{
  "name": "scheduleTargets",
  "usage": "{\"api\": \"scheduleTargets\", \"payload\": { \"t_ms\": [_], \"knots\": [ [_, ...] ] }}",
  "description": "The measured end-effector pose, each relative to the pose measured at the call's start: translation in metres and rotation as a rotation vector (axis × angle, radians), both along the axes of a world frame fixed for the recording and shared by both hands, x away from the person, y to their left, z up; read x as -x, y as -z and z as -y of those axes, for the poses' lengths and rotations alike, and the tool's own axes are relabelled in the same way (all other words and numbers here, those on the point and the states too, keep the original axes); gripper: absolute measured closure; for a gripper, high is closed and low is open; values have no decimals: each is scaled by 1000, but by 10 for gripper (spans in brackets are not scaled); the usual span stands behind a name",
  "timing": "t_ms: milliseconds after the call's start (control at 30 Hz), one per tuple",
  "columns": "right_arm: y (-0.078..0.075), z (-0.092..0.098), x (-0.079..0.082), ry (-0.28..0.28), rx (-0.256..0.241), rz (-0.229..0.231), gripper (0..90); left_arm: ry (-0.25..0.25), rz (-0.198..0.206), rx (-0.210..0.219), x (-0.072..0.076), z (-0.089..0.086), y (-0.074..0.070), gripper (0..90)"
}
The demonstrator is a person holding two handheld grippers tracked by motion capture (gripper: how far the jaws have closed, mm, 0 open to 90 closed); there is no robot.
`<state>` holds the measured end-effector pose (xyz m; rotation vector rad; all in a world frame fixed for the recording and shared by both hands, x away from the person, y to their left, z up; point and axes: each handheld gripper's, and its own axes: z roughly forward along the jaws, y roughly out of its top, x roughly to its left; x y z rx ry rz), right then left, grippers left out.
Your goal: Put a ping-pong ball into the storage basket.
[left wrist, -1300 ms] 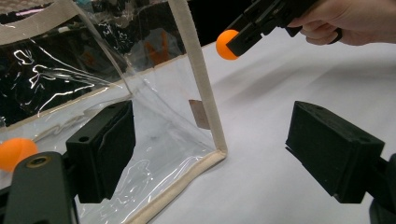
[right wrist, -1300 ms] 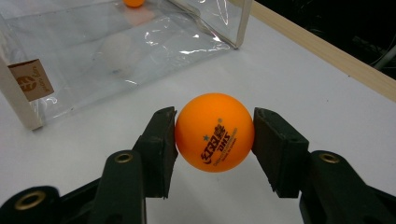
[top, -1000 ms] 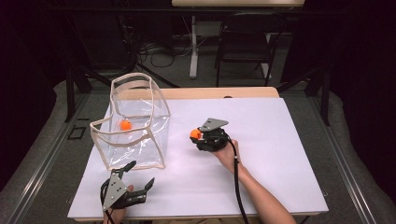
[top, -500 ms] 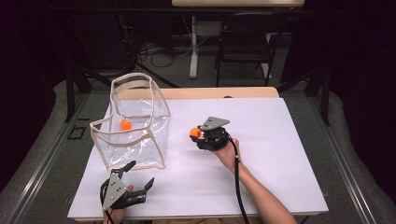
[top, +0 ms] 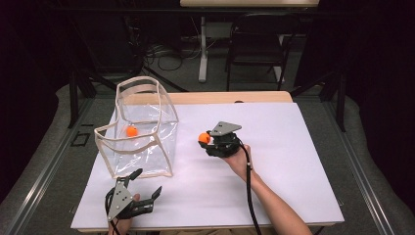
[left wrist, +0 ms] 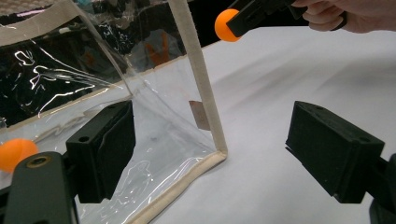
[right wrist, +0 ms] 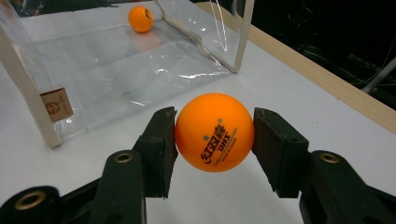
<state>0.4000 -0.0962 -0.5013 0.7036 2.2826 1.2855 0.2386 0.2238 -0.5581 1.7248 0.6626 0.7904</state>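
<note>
moved: nothing | right gripper [top: 204, 139] pinching orange ball [right wrist: 214, 132] | left gripper [top: 145, 188] spread

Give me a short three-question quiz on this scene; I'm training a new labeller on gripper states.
1. True or false: the right gripper is shut on an orange ball.
2. Where is the other orange ball? A) inside the clear bag B) on the bare table C) in the left gripper
3. How do the left gripper's jaws stand?

Key
1. True.
2. A.
3. Wide open, holding nothing, facing the bag's near corner.
</note>
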Motion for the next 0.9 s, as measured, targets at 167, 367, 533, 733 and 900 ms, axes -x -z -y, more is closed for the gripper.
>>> {"api": "scheduleTargets", "payload": {
  "t_ms": [167,367,533,733,900],
  "knots": [
    [-5,-1,2,-6,-6,12,503,0,1,0,0,0,0,155],
    [-12,0,4,-9,-12,26,503,0,2,1,0,0,0,155],
    [-18,0,5,-9,-13,39,503,-1,3,1,0,0,0,155],
    [-24,0,7,-17,-15,54,503,-2,3,0,0,0,0,155],
    [-29,-1,9,-19,-19,64,502,-2,4,0,0,-1,0,155]
  ]
}}
